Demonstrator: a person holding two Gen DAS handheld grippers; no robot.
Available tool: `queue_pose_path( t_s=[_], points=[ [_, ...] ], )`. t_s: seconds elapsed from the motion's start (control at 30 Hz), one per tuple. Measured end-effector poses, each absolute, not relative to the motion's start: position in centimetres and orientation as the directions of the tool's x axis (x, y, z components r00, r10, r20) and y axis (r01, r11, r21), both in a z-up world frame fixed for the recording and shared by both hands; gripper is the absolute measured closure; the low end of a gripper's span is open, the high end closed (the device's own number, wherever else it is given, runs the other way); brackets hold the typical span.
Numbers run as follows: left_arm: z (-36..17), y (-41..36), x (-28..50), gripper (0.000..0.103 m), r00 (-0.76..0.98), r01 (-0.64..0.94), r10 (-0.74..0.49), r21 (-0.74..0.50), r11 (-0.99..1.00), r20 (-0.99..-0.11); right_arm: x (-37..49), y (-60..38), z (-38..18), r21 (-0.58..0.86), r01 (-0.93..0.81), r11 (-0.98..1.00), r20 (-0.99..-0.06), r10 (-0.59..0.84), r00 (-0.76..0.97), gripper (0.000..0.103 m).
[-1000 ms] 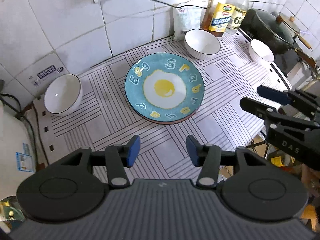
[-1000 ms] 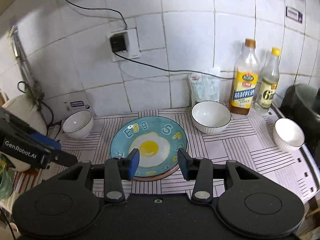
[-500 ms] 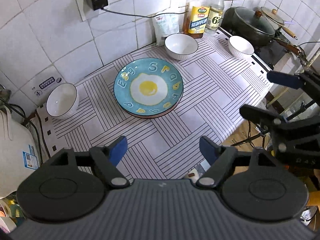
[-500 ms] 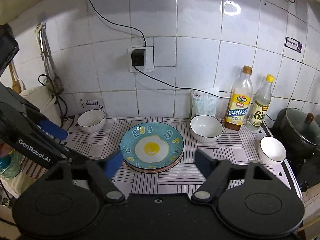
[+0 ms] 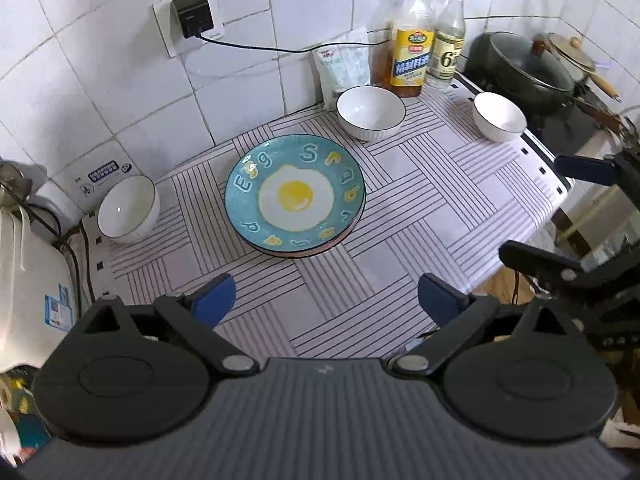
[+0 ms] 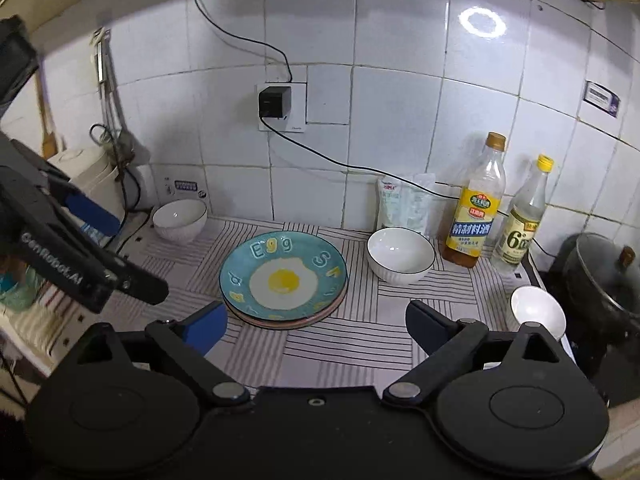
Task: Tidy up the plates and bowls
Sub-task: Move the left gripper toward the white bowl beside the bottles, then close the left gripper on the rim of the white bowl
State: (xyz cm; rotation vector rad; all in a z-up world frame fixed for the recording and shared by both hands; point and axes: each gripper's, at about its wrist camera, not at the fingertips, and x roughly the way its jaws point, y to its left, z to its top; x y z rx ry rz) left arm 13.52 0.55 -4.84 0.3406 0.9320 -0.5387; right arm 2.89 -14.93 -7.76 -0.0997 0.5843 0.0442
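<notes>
Both grippers backed off since earlier frame, jaws opening, empty. Egg plate stack [image 5: 294, 196] ahead of left gripper [image 5: 326, 306]; ahead-left of right gripper [image 6: 316, 326].

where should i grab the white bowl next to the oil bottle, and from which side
Grip the rim of the white bowl: one finger inside, one outside. It stands upright and empty, so the thin lip is the only pinchable part. Come from above on its near, plate-facing side; the bottle and the pouch crowd the far side.
</notes>
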Motion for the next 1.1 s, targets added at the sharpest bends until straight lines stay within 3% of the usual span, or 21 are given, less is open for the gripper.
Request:
queue_pose_path(
  t_s=[0.4, 0.6, 0.77, 1.1],
  points=[
    [-6.0, -7.8, 13.5, 0.004, 0.508, 0.435, -0.231, 0.016, 0.900, -0.830, 3.2, -26.1, -9.3, -0.138, -0.208, 0.968, -0.548, 0.101, 0.831, 0.005],
    [-6.4, -12.5, 13.7, 0.004, 0.503, 0.419, -0.226, 0.007, 0.908, -0.834, 4.1, -32.5, -10.3, -0.066, -0.217, 0.974, -0.497, 0.156, 0.854, 0.005],
    [-7.1, -16.1, 14.6, 0.004, 0.481, 0.419, -0.213, 0.010, 0.908, -0.850, 5.2, -37.0, -11.6, -0.006, -0.126, 0.992, -0.502, 0.106, 0.858, 0.005],
    [-9.0, -23.5, 17.3, 0.007, 0.477, 0.445, -0.267, -0.032, 0.895, -0.837, 7.1, -42.8, -17.4, -0.055, -0.032, 0.998, -0.555, -0.004, 0.832, 0.005]
  ],
)
